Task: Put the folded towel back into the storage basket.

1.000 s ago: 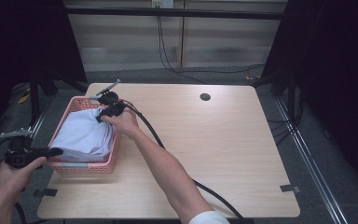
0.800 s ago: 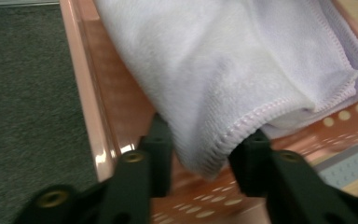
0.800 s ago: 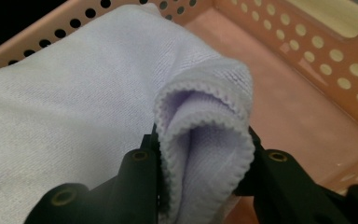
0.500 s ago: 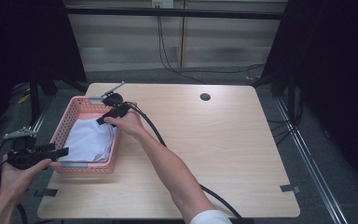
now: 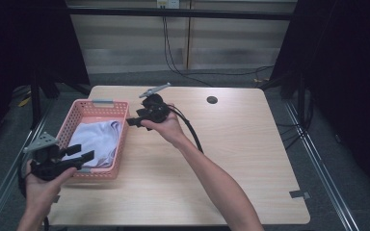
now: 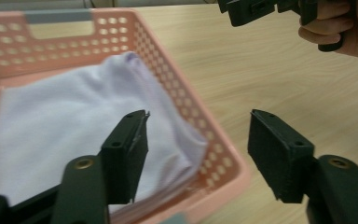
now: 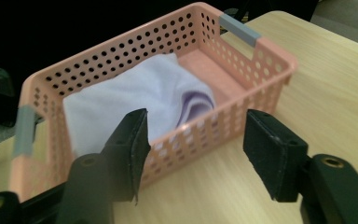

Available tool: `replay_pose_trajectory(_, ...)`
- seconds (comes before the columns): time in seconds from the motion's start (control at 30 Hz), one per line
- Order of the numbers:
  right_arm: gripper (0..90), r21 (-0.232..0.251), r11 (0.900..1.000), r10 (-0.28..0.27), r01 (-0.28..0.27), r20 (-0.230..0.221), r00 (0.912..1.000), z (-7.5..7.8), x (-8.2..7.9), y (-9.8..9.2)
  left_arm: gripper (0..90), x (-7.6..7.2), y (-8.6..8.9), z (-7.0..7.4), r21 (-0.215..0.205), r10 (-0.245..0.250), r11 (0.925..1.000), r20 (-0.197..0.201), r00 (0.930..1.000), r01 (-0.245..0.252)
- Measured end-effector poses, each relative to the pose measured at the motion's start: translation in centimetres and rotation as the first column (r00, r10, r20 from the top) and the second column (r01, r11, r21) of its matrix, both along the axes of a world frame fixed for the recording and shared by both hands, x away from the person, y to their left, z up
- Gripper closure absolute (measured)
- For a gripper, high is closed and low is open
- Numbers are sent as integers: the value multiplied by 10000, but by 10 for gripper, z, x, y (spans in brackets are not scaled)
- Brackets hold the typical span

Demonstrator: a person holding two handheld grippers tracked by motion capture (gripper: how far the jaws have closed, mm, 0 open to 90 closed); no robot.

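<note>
Both grippers — the left gripper (image 5: 79,155) and the right gripper (image 5: 131,121), jaws just opened wide and empty — sit outside the pink basket (image 5: 120,107), the white cloth (image 5: 94,140) lying inside it, ahead of their tips.

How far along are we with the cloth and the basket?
Done: the pale cloth lies inside the pink basket. In hand: nothing; the left claw and right claw have just been opening, with nothing between their jaws, both clear of the basket. Left: apparently nothing but withdrawing.
</note>
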State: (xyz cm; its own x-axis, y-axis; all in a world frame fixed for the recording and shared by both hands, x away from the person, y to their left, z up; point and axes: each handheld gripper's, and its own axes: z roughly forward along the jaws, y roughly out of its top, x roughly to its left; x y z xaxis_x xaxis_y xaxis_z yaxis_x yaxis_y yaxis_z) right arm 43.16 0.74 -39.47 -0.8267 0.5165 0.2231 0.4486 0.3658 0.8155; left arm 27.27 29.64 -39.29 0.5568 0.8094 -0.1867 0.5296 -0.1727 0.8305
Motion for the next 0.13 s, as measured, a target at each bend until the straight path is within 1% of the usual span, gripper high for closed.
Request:
replay_pose_trajectory(0.03, 373, -56, 9999, -91, 92, 139, 9999, 1, -6, -8, 347, -1, -9, -2, 37, -168, 9999, -13, 9999, 168)
replay_pose_trajectory(0.07, 365, -4, 9999, -168, 168, 159, 9997, 1, -12, -15, 340, -3, -18, -4, 115, -241, 9996, -11, 9997, 241)
replay_pose_trajectory(0.1, 364, 11, 9999, -117, 117, 137, 9998, 2, -17, -23, 321, -4, -24, -6, 151, -325, 9994, 12, 9995, 325)
replay_pose_trajectory(0.13, 358, 26, 9999, -167, 166, 213, 9996, 3, -21, -29, 312, -6, -33, -9, 150, -499, 9986, -2, 9988, 499)
